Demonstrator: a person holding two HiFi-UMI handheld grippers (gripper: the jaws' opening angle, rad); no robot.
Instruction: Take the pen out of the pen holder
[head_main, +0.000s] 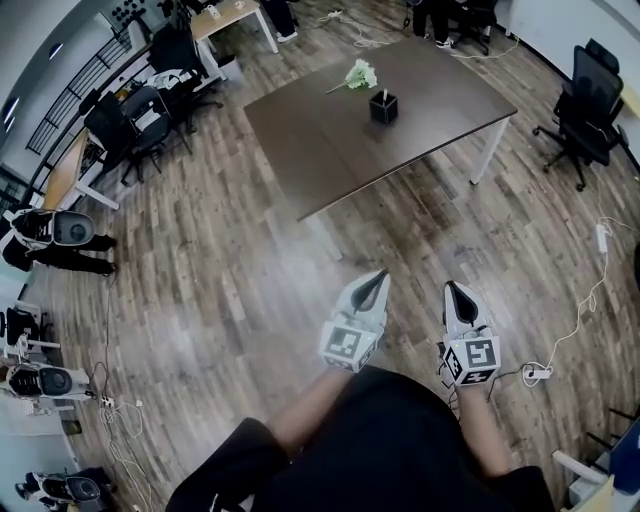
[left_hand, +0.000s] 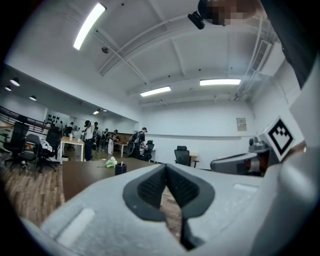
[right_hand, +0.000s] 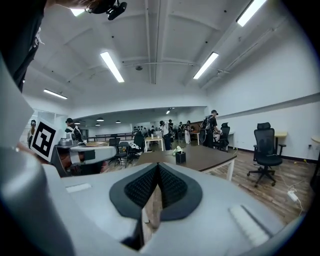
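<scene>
We're not at the worktop yet. The pen holder sits well ahead of both claws, across open floor, with the pen poking up out of it. A bunch of flowers lies just past it, a bit left of the claws' line.

The left claw and right claw are both closed tight, with nothing between the pads.

Our take: get close first and open one claw before reaching. Then come down over the pen, pinch the exposed bit and pull straight up. The other claw could steady the holder so it doesn't tip.

Writing-wise, there's nothing readable. We only see square patterns on the marker cubes, no brand or label.
</scene>
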